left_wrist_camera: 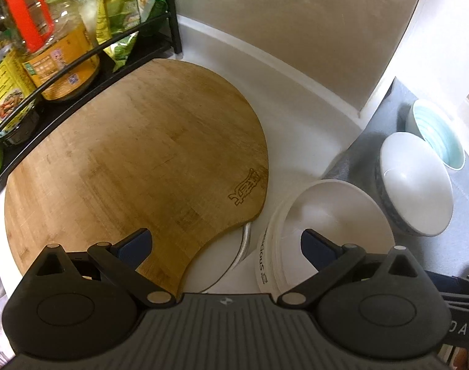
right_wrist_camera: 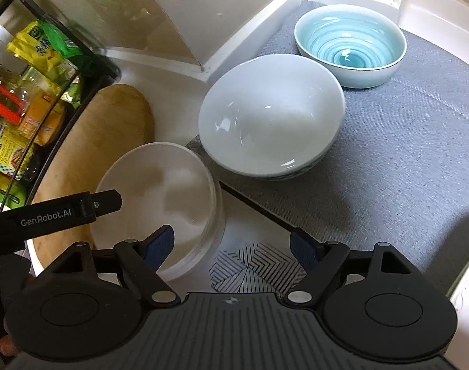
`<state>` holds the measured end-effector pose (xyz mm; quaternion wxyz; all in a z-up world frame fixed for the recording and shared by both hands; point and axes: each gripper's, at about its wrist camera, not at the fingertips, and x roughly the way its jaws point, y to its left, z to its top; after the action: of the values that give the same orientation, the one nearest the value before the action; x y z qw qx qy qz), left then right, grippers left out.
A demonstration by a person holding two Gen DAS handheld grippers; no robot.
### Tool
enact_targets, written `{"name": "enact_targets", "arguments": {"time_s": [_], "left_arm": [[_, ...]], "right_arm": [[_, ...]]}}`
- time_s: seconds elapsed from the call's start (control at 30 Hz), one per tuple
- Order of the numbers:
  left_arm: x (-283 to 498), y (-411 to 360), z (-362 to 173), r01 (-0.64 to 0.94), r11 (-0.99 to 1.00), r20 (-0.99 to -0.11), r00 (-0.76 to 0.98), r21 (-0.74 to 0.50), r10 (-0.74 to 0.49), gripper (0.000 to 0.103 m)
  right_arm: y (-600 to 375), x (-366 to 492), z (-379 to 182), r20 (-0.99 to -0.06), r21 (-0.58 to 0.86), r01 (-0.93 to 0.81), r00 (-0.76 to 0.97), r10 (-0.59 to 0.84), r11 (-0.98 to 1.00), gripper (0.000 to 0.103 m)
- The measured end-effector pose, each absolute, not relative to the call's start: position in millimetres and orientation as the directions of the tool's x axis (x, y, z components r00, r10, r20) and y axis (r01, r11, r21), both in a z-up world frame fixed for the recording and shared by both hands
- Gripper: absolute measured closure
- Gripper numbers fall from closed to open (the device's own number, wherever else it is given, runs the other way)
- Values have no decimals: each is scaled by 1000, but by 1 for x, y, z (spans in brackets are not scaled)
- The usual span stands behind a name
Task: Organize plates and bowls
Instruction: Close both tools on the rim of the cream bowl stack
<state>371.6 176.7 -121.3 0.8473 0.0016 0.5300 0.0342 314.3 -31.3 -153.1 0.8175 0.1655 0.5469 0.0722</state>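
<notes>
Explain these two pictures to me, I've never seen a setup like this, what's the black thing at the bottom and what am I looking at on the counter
The black thing at the bottom of each picture is a handheld two-finger gripper; a person holds one in each hand, and a wide-angle camera on each looks forward along its blue-tipped fingers. One picture is from the left gripper, the other from the right gripper. Both are open and hold nothing.

On the white counter lie a wooden cutting board beside a black wire rack of bottles and packets, and a white plastic tub next to the board. On the grey mat sit a white bowl and, behind it, a light blue bowl with spiral rings. A patterned coaster lies near the right gripper.
</notes>
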Motion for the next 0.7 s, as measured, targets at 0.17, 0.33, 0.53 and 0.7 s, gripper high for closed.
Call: {"name": "enact_targets", "arguments": {"time_s": [0.17, 0.33, 0.53, 0.7], "left_arm": [[379, 174, -128, -37, 998, -904, 423, 47, 59, 0], [384, 172, -134, -30, 998, -911, 409, 53, 61, 0], [390, 169, -140, -13, 998, -917, 394, 63, 63, 0], [391, 163, -141, 19, 997, -914, 402, 74, 60, 0]], "right_arm": [[-27, 320, -156, -875, 347, 59, 379, 301, 936, 19], [-22, 325, -160, -881, 348, 61, 362, 304, 936, 19], [-20, 330, -163, -887, 342, 64, 350, 300, 937, 19], [-19, 331, -165, -891, 342, 67, 339, 301, 937, 19]]}}
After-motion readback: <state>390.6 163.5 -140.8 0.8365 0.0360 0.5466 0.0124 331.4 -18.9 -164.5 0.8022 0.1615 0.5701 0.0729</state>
